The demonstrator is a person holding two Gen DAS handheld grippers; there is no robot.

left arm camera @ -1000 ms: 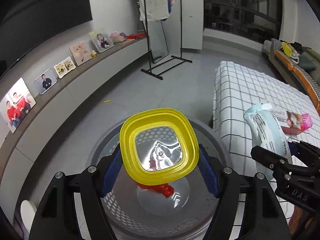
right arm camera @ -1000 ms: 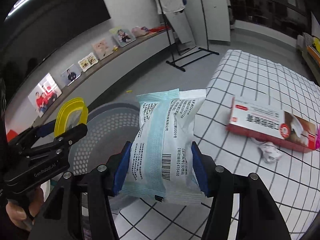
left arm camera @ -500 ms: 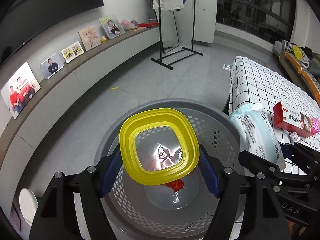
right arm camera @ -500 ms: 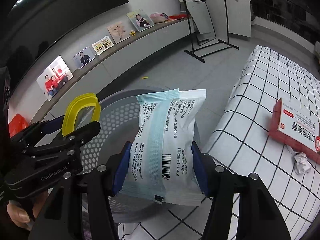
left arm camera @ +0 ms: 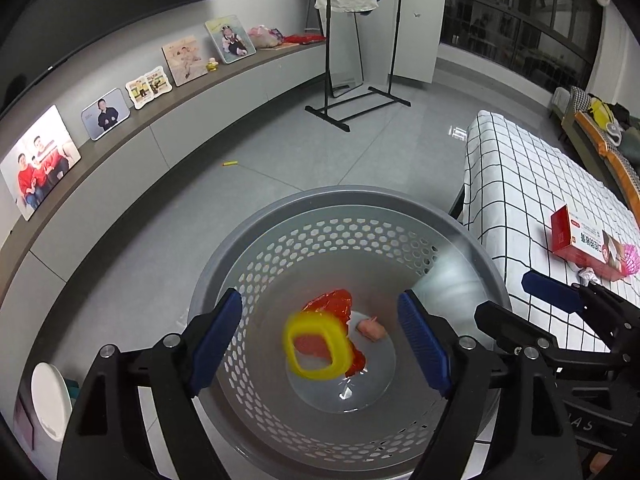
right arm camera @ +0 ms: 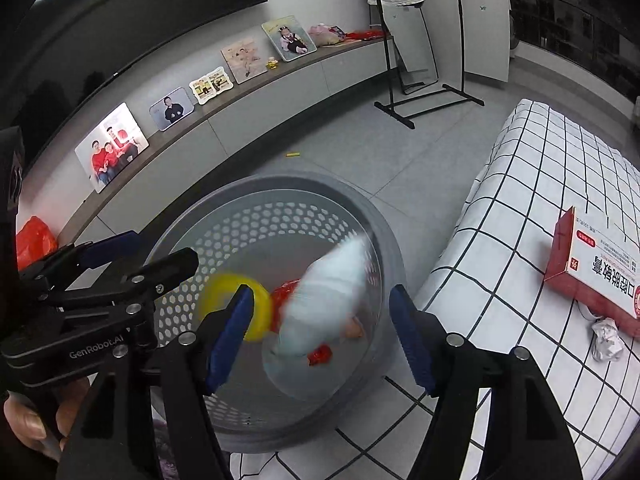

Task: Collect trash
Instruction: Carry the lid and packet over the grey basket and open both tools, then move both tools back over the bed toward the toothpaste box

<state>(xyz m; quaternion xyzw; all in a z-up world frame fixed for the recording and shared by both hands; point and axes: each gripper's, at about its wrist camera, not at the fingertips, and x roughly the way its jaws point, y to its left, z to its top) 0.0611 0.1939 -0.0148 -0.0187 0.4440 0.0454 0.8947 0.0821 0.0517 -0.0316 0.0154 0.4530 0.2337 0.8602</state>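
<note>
The grey perforated laundry basket (left arm camera: 320, 216) stands on the tiled floor against the near edge of a bed spread with a white black-checked sheet (left arm camera: 532, 184). Both grippers hang over its mouth, pointing down into it.

The left gripper (left arm camera: 320, 336) has just been opening its jaws; they stand wide with nothing between the blue pads, and the yellow square lid (left arm camera: 316, 348) is blurred below them, over the middle of the basket floor. The right gripper (right arm camera: 320, 332) has likewise just been opening; its jaws are apart and grip nothing, and the pale blue wipes packet (right arm camera: 324, 300) is a blur inside the basket, clear of both pads, towards the wall nearest the bed.

On the basket floor lies a crumpled red wrapper (left arm camera: 332, 304), partly under the lid, with a small pink scrap (left arm camera: 372, 329) just beside it.

On the sheet, near the bed's right edge, a red and white carton (right arm camera: 600, 276) lies flat, a crumpled white paper ball (right arm camera: 606, 338) touching its near side.
</note>
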